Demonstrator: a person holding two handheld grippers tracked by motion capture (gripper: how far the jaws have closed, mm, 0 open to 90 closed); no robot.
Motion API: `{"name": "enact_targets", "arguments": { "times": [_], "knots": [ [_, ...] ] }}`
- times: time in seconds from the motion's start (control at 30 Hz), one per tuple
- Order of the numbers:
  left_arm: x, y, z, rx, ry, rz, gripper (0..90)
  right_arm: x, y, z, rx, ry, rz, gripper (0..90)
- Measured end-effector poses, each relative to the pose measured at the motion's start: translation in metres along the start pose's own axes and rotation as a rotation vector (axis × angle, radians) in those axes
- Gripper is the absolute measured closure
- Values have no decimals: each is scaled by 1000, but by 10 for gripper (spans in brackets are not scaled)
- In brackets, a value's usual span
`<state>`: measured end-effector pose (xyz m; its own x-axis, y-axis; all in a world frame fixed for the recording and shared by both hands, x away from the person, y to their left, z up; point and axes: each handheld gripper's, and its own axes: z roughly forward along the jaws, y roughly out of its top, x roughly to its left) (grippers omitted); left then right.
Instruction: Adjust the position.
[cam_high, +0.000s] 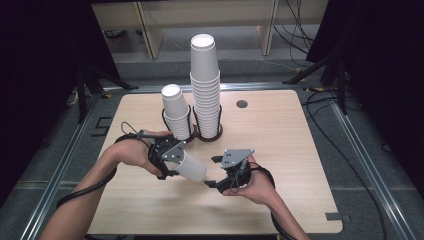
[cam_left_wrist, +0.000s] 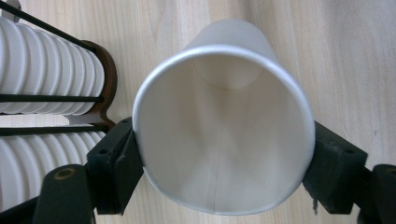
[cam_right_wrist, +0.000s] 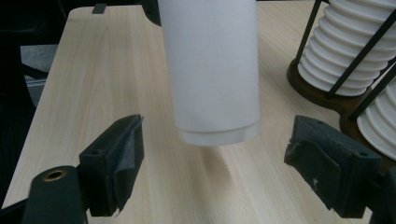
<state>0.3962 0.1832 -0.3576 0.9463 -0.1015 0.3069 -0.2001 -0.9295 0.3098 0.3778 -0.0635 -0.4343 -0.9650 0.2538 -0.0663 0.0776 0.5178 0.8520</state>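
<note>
**Inspector:** State of the left hand-held gripper (cam_high: 176, 161)?

**Assistant:** Its jaws are clamped on a single white paper cup (cam_high: 190, 167), pads pressing the wall just below the rim on both sides. In the left gripper view the cup (cam_left_wrist: 224, 126) mouth faces the camera and its base points away over the wood.

**Inspector:** Where is the cup relative to the worktop (cam_high: 280, 130)?

**Assistant:** Held clear of the surface, tilted, base towards the right hand-held gripper (cam_high: 214, 172). It sits near the middle of the front half, well in from every edge.

**Inspector:** And the right hand-held gripper?

**Assistant:** Jaws apart, gripping nothing. In the right gripper view the cup (cam_right_wrist: 212, 70) base hangs between and beyond the two pads, with a gap on each side.

**Inspector:** Obstructions?

**Assistant:** Two stacks of cups behind the hands, each in a wire holder on a dark base: the short stack (cam_high: 176, 112) just behind the left hand, the tall stack (cam_high: 205, 85) touching it on the right. The left gripper view shows the short stack's holder (cam_left_wrist: 100, 84) close beside the left jaw.

**Inspector:** Open room?

**Assistant:** Bare wood to the right, as far as the right edge, and along the front edge. A small round grommet (cam_high: 242, 104) lies near the back edge.
</note>
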Motion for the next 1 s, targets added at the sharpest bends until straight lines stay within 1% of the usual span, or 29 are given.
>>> {"name": "enact_targets", "arguments": {
  "times": [0.03, 0.07, 0.1, 0.13, 0.17, 0.2, 0.23, 0.27, 0.33, 0.4, 0.43, 0.47, 0.5, 0.57, 0.6, 0.63, 0.7, 0.8, 0.83, 0.87, 0.93, 0.97, 1.0],
  "knots": [
    [0, 1, 0, 9, 1, 0, 224, -1, 1, 0, 1, -11, -6, 190],
    [1, 2, 1, 23, 10, 5, 224, -1, 2, 0, 6, -13, -3, 191],
    [1, 2, 1, 23, 10, 5, 224, -1, 2, 1, 8, -6, 9, 191],
    [2, 2, 0, 27, 9, 7, 224, -1, 2, 1, 8, -6, 9, 191],
    [2, 3, 0, 27, 7, 8, 224, -2, 3, 1, 5, -18, -2, 191],
    [2, 4, 1, 35, 12, 10, 224, -2, 4, 2, 9, -16, 0, 192],
    [2, 5, 0, 38, 10, 14, 224, -2, 4, 3, 11, -12, 14, 194],
    [2, 5, 0, 38, 10, 14, 224, -2, 5, 3, 8, -14, 3, 194],
    [3, 6, 0, 50, 13, 21, 224, -2, 5, 4, 12, -13, 7, 195],
    [3, 7, 1, 65, 16, 28, 224, -2, 7, 6, 14, -19, -16, 198],
    [3, 8, 1, 68, 15, 27, 224, -2, 7, 7, 22, -17, -4, 200],
    [3, 8, 1, 79, 12, 33, 225, -1, 8, 10, 30, -20, -10, 202],
    [3, 8, 1, 79, 12, 33, 226, -1, 9, 11, 32, -15, -4, 204],
    [3, 10, 1, 101, 13, 37, 226, -1, 10, 13, 38, -24, -16, 208],
    [3, 10, 1, 101, 13, 37, 226, -1, 10, 13, 38, -24, -16, 208],
    [4, 11, 1, 121, 16, 42, 226, 0, 11, 15, 40, -18, 1, 210],
    [5, 12, 1, 120, 12, 29, 226, -1, 14, 16, 38, -31, -16, 215],
    [6, 14, 2, 146, 17, 30, 226, 0, 17, 19, 41, -37, -28, 220],
    [6, 14, 2, 146, 17, 30, 226, 0, 17, 19, 41, -37, -28, 220],
    [6, 14, 2, 148, 15, 30, 226, 3, 17, 19, 54, -39, 14, 223],
    [6, 16, 3, 158, 15, 33, 226, 1, 20, 25, 61, -39, -31, 231],
    [6, 16, 3, 158, 15, 33, 226, 3, 21, 25, 72, -45, -1, 235],
    [6, 16, 3, 156, 15, 34, 226, 0, 22, 27, 65, -48, -51, 237]
  ]
}}
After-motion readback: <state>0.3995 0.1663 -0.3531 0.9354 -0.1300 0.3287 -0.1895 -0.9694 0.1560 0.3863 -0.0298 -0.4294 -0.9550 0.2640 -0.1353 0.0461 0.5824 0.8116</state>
